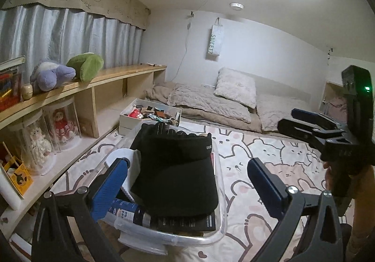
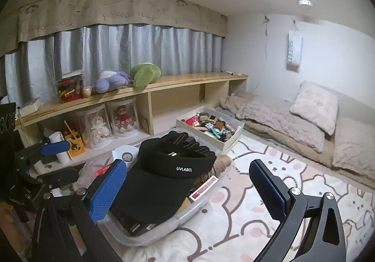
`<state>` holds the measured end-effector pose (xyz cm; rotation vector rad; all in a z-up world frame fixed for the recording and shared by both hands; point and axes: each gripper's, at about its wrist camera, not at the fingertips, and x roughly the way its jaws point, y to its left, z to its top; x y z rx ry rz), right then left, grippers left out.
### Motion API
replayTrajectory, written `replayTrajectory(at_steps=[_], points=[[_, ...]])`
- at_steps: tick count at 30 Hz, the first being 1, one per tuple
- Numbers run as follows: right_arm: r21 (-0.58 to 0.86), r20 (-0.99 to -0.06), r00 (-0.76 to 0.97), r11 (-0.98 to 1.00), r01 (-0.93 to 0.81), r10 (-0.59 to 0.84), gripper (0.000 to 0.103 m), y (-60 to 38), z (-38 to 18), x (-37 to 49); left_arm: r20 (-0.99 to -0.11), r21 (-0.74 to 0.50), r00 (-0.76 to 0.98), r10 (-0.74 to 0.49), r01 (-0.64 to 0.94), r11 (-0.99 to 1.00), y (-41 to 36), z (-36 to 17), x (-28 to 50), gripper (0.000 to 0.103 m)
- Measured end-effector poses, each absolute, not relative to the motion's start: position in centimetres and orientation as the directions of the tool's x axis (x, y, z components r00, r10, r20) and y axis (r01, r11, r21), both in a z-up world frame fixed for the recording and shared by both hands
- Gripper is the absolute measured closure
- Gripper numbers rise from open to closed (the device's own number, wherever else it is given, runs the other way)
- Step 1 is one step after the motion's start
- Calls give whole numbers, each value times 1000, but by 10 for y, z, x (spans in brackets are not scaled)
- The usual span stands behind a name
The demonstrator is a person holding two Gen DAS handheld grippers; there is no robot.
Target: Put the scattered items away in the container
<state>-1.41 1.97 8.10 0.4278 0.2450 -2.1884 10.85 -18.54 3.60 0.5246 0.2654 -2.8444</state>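
In the left wrist view, the left gripper (image 1: 187, 180) stood with its jaws spread as wide as they go, gripping nothing; its blue pads (image 1: 109, 188) framed the clear plastic container (image 1: 211, 236) at lower centre. A black visor cap (image 1: 178, 173) lay on top of the contents, black gloves (image 1: 161, 127) behind it. The right gripper (image 1: 304, 121) showed at the right edge.

In the right wrist view, the right gripper (image 2: 187, 189) was likewise fully spread and empty, above the container (image 2: 140, 241) at lower centre, the cap (image 2: 159, 182) piled inside. The left gripper (image 2: 50, 148) appeared at the left edge.

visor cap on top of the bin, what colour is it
Black visor cap, small white lettering; clearest in the right wrist view.
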Motion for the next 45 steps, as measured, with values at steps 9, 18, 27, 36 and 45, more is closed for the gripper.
replayTrajectory(at_steps=[9, 18, 27, 36, 45], points=[[-43, -382, -595, -629, 776, -707, 0, 45, 73, 17, -331, -136, -928, -173, 229, -964, -166, 41, 126, 0], [-31, -367, -631, -669, 742, -683, 0, 75, 58, 37, -324, -116, -931, -170, 218, -969, -150, 34, 141, 0], [-19, -357, -653, -693, 721, -668, 0, 91, 39, 45, -340, -86, -924, -177, 218, -972, -142, 14, 146, 0], [-30, -346, -675, -712, 702, -651, 0, 105, 28, 52, -354, -21, -913, -201, 222, -975, -130, -2, 143, 0], [-26, -359, -678, -719, 694, -641, 0, 114, 23, 55, -365, 7, -910, -197, 209, -978, -122, -8, 142, 0]])
